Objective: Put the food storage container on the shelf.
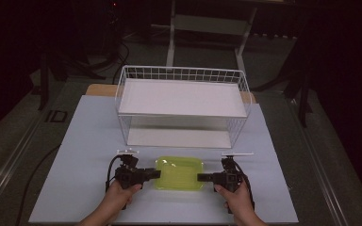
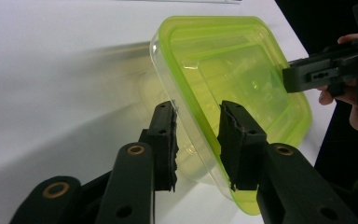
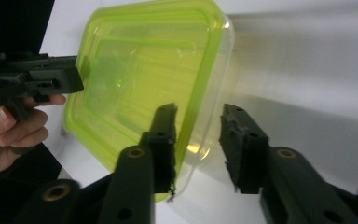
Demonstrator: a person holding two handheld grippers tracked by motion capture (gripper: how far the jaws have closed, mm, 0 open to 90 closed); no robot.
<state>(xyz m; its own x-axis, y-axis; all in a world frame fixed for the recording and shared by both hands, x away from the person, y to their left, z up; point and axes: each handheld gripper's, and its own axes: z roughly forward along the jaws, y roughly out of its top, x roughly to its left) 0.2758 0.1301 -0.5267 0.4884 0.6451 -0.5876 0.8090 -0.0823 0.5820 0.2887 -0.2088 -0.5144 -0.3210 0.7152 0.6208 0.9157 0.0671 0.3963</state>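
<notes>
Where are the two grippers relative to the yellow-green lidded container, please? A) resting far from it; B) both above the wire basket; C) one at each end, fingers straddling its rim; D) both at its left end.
C: the left gripper and the right gripper sit at opposite ends of the container, open fingers straddling its rim.

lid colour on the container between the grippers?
Translucent yellow-green lid over a clear base; clearest in the left gripper view.
</notes>
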